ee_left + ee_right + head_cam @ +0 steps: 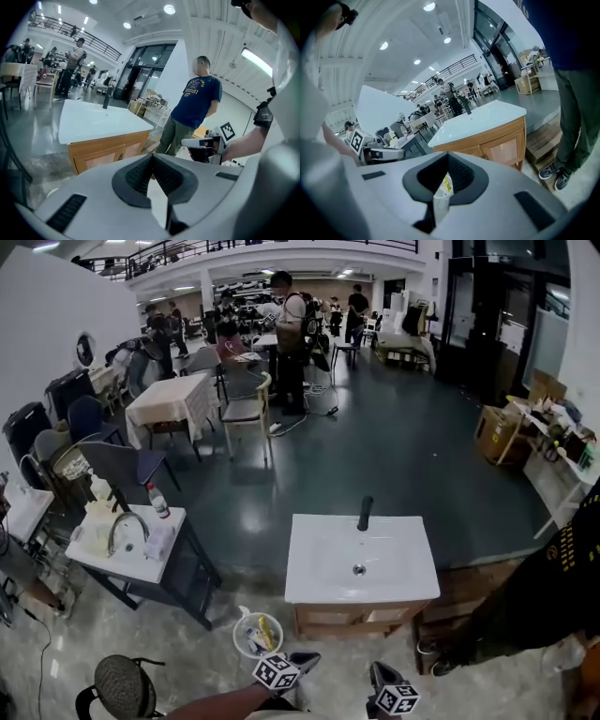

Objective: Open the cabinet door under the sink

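Head view: my left tongs (pixel 302 660) and right tongs (pixel 382 675) sit low, short of the wooden sink cabinet (pixel 354 619). Neither touches it. Its white basin (pixel 319 568) carries a black faucet (pixel 365 513). A white bucket (pixel 236 637) stands just left of the cabinet.

Left gripper view: my left tongs (pixel 151 158) are pressed together with nothing in them. The cabinet doors (pixel 101 154) ahead are closed.

Right gripper view: my right tongs (pixel 447 159) are also pressed together and empty. The cabinet doors (pixel 506 149) face me, closed.
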The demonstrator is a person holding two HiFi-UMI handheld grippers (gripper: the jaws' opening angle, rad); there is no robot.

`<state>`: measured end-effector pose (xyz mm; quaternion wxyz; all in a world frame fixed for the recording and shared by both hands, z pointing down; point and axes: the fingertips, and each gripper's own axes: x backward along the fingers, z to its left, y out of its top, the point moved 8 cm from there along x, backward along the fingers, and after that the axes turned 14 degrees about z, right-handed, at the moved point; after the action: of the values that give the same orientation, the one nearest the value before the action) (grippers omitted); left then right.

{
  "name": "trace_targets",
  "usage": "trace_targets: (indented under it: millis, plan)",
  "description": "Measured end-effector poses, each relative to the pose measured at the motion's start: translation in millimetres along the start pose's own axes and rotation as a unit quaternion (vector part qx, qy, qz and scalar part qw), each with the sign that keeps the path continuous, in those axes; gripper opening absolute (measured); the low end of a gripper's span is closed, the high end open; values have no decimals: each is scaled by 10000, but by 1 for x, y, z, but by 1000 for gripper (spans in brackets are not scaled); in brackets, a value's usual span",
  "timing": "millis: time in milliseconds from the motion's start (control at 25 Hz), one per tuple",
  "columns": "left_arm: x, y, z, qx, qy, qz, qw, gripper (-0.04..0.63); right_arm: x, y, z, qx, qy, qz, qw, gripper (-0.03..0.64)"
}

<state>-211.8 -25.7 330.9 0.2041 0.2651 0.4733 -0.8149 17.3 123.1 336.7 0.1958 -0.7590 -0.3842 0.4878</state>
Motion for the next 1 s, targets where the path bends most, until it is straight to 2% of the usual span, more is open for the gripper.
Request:
trace_targets:
  millis: [200, 440, 680, 760, 920, 1000]
  plan:
    - [-10, 31, 36, -386, -432, 168, 9982, 11, -19, 21, 3, -208, -430, -252, 9985, 13]
    - [-22, 51, 64, -539, -594, 265, 9964, 11, -40, 17, -2, -450, -593, -250, 9969, 13]
    - [-47, 44, 67, -324, -595, 519, 9963, 11, -53, 25, -33, -459, -558, -162, 9973, 13]
    - [-64, 50, 69, -259, -516, 556, 9968, 11, -58, 29, -45, -447, -488, -110, 9977, 13]
    - [-81, 52, 66, 102, -306, 640, 9974, 11, -70, 29, -64, -429, -260, 92, 9987, 13]
    - [-91, 49, 62, 144, -237, 708, 9971, 11, -73, 27, -74, -408, -175, 179, 9989, 12]
